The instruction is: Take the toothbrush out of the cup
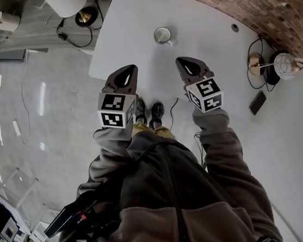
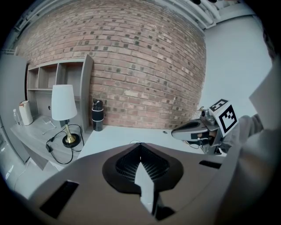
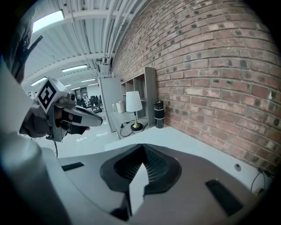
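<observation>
A person's brown fleece jacket fills the lower half of the head view, sleeves reaching forward. Each hand holds a grey two-jaw tool topped by a black-and-white marker cube. The left gripper and the right gripper hover side by side at the near edge of a white table. Each has its jaws closed tip to tip, with nothing between them.

At twelve o'clock, beyond both grippers and well apart from them, a small white cup stands on the table. The toothbrush cannot be made out in it from here.

The task looks barely begun, at the approach stage. The next move probably calls for one gripper to reach forward, part its jaws over the cup and find the brush handle.

Only the head view shows the cup. The gripper views miss it and look level across the table instead. They show a red brick wall, a white-shaded table lamp at nine o'clock and a dark bottle beside it.
</observation>
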The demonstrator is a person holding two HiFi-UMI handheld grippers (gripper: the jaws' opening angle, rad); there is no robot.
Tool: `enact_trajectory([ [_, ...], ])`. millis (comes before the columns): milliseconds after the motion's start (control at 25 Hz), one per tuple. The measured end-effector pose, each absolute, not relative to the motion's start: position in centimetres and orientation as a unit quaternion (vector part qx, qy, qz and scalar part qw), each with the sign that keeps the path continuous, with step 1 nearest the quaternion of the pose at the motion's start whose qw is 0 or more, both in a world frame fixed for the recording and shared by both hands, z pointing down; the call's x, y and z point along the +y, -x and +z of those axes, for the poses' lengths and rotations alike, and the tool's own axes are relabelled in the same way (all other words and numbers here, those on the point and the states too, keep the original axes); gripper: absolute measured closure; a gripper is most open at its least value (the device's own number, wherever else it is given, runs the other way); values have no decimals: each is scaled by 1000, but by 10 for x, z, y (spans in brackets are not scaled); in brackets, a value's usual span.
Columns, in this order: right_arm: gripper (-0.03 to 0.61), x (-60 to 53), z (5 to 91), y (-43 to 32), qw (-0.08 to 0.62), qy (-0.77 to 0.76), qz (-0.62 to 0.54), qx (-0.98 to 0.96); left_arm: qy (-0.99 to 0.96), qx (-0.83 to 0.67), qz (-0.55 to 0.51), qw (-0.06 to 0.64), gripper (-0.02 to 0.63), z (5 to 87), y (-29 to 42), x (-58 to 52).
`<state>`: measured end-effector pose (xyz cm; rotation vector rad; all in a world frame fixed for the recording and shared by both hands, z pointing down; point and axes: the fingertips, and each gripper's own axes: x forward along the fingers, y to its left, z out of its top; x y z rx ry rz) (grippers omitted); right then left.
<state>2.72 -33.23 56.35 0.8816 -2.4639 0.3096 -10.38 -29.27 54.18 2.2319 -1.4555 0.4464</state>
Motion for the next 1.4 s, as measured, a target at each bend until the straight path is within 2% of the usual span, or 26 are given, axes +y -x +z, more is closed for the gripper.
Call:
enact_trajectory([
  [840, 577, -406, 654, -5, 308, -269, 113, -906, -782, -534, 170, 273, 609, 621, 124, -351],
  [1400, 575, -417, 703, 11, 366, -224, 36, -902, -767, -532, 183, 308, 609, 653, 135, -338],
])
